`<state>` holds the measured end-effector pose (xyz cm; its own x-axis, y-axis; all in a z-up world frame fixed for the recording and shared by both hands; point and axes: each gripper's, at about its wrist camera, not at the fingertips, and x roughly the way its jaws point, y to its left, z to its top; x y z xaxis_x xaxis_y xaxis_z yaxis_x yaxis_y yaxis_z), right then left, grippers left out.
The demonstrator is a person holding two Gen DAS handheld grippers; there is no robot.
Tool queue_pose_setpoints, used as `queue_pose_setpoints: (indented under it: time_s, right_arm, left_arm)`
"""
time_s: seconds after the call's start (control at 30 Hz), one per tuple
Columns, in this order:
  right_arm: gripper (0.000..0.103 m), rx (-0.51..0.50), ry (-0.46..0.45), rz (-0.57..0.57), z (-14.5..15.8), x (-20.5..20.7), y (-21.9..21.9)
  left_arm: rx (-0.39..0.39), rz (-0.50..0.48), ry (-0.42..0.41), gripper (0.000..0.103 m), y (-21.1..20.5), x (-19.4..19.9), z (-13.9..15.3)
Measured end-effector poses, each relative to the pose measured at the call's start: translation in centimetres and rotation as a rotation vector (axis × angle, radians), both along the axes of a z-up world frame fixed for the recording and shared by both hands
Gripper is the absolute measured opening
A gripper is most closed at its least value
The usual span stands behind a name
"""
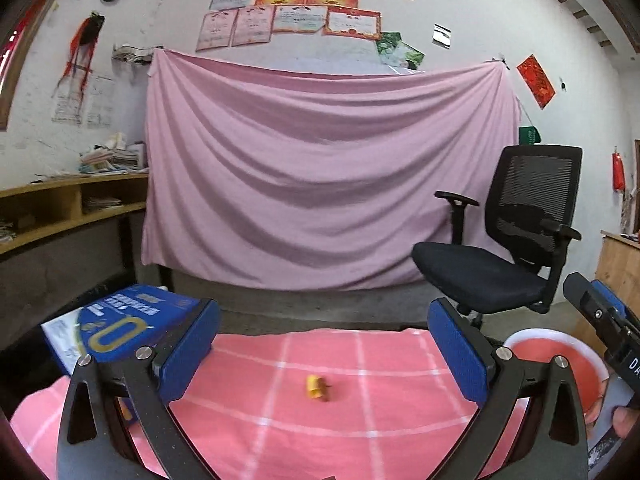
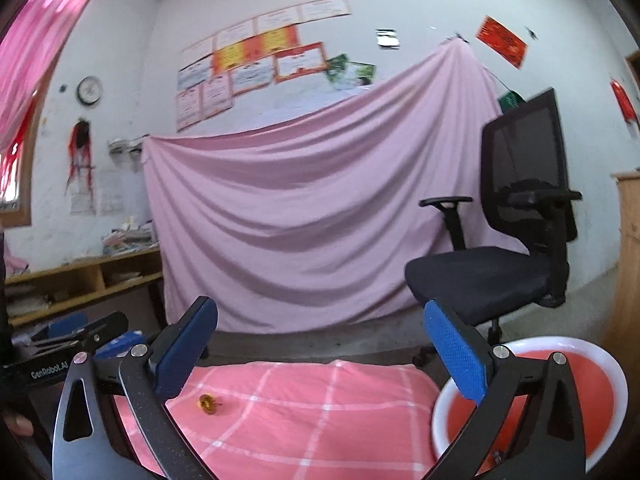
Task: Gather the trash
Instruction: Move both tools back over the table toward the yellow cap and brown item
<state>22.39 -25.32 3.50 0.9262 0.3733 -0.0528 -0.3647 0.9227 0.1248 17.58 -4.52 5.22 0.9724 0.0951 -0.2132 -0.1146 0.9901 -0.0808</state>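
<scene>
Left wrist view: the left gripper [image 1: 323,344], a black frame with blue textured pads, stands with its jaws spread wide and nothing between them. It points across a pink cloth with a white grid [image 1: 360,420] that covers the table. A small yellow scrap of trash with a dark end [image 1: 317,388] lies alone on the cloth, in the gap framed by the two fingers and clear of both pads. A blue printed cardboard box [image 1: 120,320] sits at the cloth's far left corner, behind the left finger. At the right edge, a red bowl with a white rim [image 1: 560,356] stands beside the cloth, and the right gripper [image 1: 600,320] reaches in above it, only partly in frame. Behind the table hang a pale pink sheet [image 1: 320,168] and a black mesh office chair [image 1: 516,240].

Right wrist view: the right gripper [image 2: 320,352] is likewise wide open and empty. The yellow scrap [image 2: 208,403] lies on the pink cloth [image 2: 320,420] near the left finger, just to the right of it, touching neither pad. The red bowl [image 2: 600,392] sits low at right, partly hidden by the right finger. The left gripper [image 2: 76,332] shows at the far left, seen side-on. The picture's edges are blurred.
</scene>
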Motion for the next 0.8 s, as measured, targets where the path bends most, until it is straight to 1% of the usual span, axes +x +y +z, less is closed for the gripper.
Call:
queue_pose_setpoints:
  time_s: [0.2,0.3,0.4,0.5,0.67,0.8]
  right_arm:
    - [0.103,-0.064,0.0,0.043,-0.8,0.2,2.7]
    - [0.103,-0.095,0.018,0.055,-1.4,0.6,3.8]
    - [0.103,-0.129,0.041,0.069,-2.0,1.0,4.7]
    - [0.103,-0.163,0.072,0.089,-2.7,1.6,5.7]
    - [0.103,-0.219,0.17,0.129,-3.8,3.4,7.1]
    - [0.103,-0.243,0.246,0.144,-4.6,4.8,7.7]
  left_arm:
    - [0.021,0.04,0.005,0.102,2.4,-1.0,-1.4]
    - [0.037,0.045,0.022,0.102,3.4,-1.4,-2.2]
    - [0.049,0.048,0.057,0.102,4.5,-1.1,-3.1]
    - [0.043,0.042,0.09,0.102,5.4,-0.7,-4.0]
    - [0.039,0.029,0.161,0.102,6.2,0.3,-5.3]
    - [0.001,0.017,0.235,0.102,6.5,1.8,-6.2]
